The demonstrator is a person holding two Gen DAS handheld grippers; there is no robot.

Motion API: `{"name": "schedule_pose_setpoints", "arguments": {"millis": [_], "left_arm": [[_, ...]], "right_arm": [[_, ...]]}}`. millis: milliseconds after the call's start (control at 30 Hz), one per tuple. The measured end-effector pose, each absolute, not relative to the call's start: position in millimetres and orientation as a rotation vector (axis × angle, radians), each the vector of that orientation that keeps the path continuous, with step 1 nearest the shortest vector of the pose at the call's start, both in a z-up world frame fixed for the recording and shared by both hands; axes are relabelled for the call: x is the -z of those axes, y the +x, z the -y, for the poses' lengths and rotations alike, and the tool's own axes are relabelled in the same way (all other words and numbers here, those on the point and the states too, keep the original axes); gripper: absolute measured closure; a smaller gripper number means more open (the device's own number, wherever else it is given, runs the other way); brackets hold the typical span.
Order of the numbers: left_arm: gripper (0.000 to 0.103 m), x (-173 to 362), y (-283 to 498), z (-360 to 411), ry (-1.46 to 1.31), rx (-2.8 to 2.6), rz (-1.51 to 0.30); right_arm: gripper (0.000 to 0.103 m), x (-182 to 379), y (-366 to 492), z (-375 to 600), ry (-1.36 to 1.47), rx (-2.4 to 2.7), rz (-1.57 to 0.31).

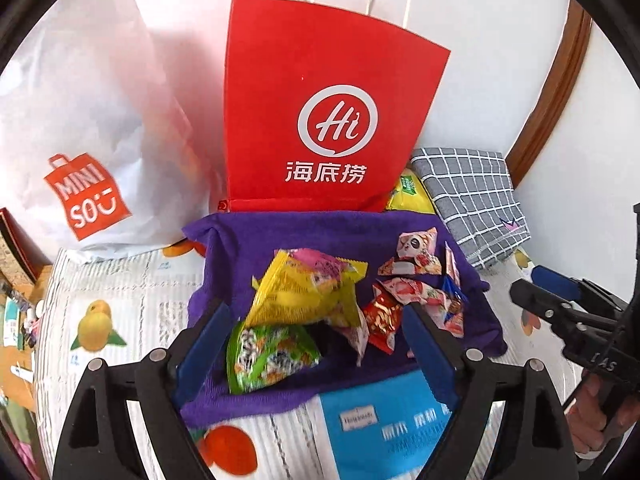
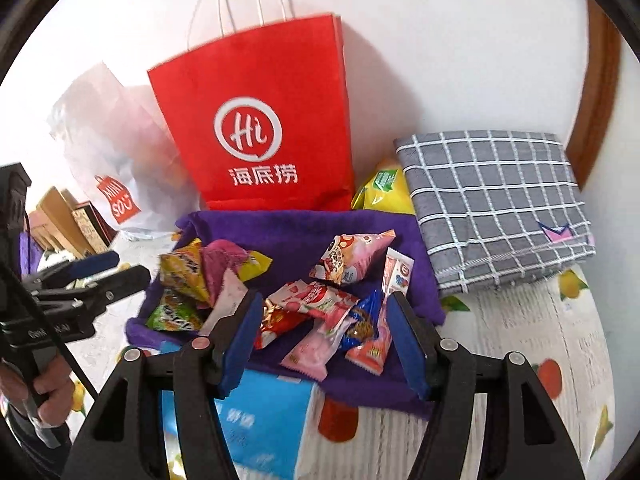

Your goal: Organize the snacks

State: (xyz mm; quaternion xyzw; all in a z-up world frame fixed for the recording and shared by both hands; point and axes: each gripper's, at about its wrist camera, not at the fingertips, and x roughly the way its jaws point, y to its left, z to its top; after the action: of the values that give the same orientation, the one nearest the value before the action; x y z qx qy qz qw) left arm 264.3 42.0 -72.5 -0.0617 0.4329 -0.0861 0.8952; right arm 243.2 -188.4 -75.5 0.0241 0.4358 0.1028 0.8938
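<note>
On the fruit-patterned table [image 1: 120, 300], a purple cloth [image 1: 300, 236] lies spread as a catching ground for the snacks, its edges rucked up a little so the packets stay together. A yellow triangular snack packet [image 1: 308, 296] leans on a green patterned packet [image 1: 268, 354] at the cloth's left side; the small pink and red wrapped sweets [image 2: 320, 304] lie heaped toward the right. Behind the cloth a red paper carrier bag [image 1: 320, 112] stands upright against the wall, beside a white plastic shopping bag [image 1: 80, 120] and a folded grey checked cloth [image 2: 492, 208]. The left gripper [image 1: 316, 344] hovers over the two larger packets with its jaws apart and nothing between the pads. The right gripper [image 2: 320, 332] hangs above the small sweets, likewise apart and empty. Each hand seems set over its own group, probably to sort by kind.
</note>
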Motion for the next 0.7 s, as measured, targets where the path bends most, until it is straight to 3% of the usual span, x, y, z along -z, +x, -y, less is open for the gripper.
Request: {"name": "schedule_pose_setpoints", "arguments": {"millis": [333, 433, 700], "left_arm": [[0.009, 45.7, 203.7, -34.1, -0.136, 0.167, -0.838], [0.008, 37.8, 184.5, -28.0, -0.124, 0.169, -0.817], [0.008, 26.3, 138.3, -14.2, -0.098, 0.185, -0.794]], "right_arm": [[0.038, 38.2, 181.7, 193.0, 0.086, -0.165, -0.873], [0.030, 32.2, 161.6, 195.2, 0.093, -0.138, -0.870], [0.023, 16.3, 111.6, 205.2, 0.132, -0.130, -0.839]]}}
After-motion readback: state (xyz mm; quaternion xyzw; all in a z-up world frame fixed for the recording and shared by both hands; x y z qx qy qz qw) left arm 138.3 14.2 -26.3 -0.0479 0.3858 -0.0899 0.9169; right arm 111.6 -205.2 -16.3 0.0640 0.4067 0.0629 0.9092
